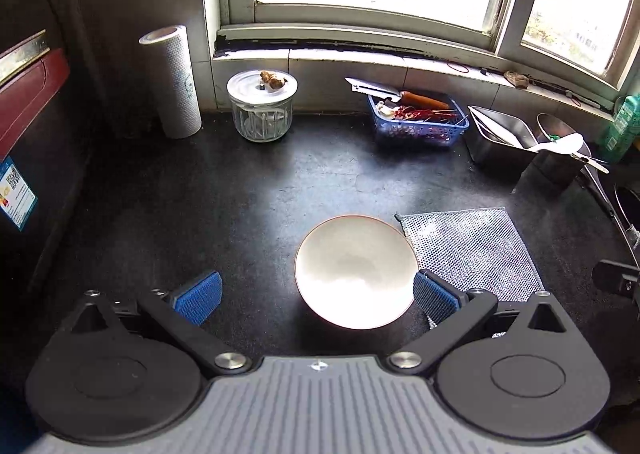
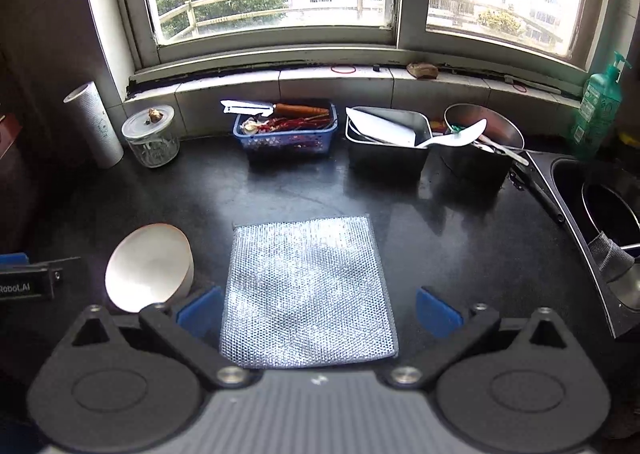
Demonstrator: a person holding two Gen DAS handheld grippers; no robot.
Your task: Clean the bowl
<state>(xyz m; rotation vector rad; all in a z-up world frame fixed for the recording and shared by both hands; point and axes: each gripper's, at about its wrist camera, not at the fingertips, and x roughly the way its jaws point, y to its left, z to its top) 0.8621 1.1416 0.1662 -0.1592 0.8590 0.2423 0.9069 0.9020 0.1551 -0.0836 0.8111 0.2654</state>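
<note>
A white bowl (image 1: pixel 356 272) with a thin brown rim stands upright on the black counter; it looks empty inside. My left gripper (image 1: pixel 318 296) is open above it, its blue pads wide apart, the right pad close beside the bowl's rim. A silver mesh cleaning cloth (image 2: pixel 308 290) lies flat just right of the bowl (image 2: pixel 150 266). My right gripper (image 2: pixel 320 312) is open over the cloth's near half, one pad on each side of it, holding nothing. The cloth (image 1: pixel 472 250) also shows in the left wrist view.
Along the back wall stand a paper towel roll (image 1: pixel 172 81), a lidded glass jar (image 1: pixel 262 109), a blue basket (image 1: pixel 418 119) with chillies and a peeler, and steel containers (image 2: pixel 386 143) with utensils. A sink (image 2: pixel 600 213) lies at right, a green soap bottle (image 2: pixel 598 107) behind it.
</note>
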